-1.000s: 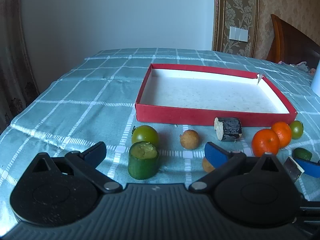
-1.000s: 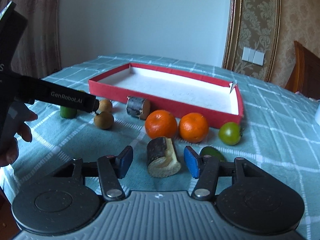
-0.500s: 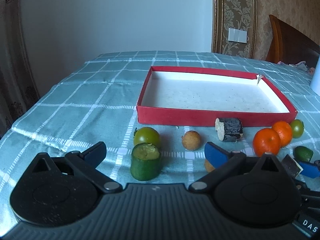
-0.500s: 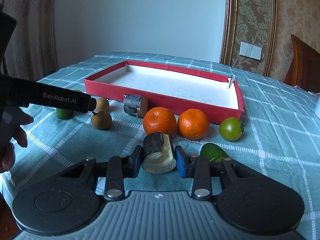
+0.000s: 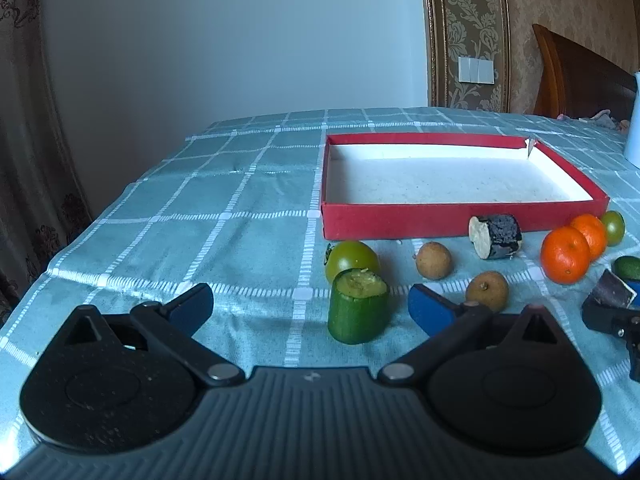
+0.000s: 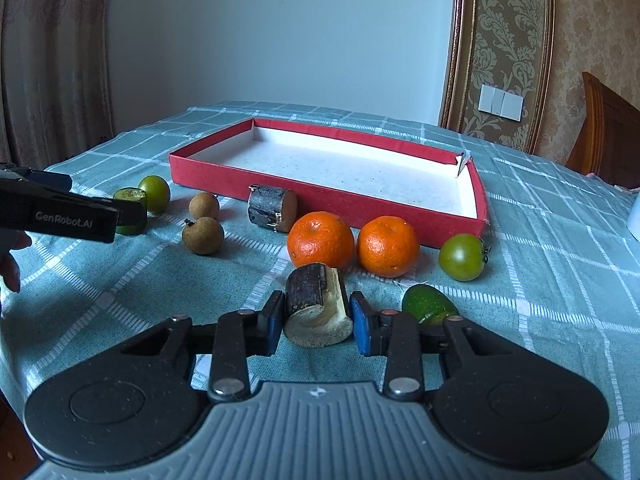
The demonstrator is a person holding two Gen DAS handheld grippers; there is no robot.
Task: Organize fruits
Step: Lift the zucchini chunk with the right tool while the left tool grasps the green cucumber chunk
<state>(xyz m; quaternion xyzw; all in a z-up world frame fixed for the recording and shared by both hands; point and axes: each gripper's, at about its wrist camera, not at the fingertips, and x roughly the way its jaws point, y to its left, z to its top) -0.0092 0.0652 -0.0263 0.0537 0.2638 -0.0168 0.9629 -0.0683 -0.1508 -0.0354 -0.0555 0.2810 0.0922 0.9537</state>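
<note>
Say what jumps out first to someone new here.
The red tray, nothing in it, sits mid-table with fruit strung along its near wall, two oranges brightest. Nearest, the right tongs are shut on a dark-barked cut chunk; the left tongs gape around a green cut piece.

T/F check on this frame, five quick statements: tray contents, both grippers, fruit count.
1. The red tray already holds fruit. False: it is empty; all pieces lie on the tablecloth.
2. The right gripper is shut on the dark-skinned cut piece. True.
3. The left gripper is clamped on the green cut piece. False: its jaws stand open, the piece upright between them, untouched.
4. Two oranges sit side by side in front of the tray. True.
5. Only one green tomato is on the table. False: a second green tomato sits near the tray's left corner.
</note>
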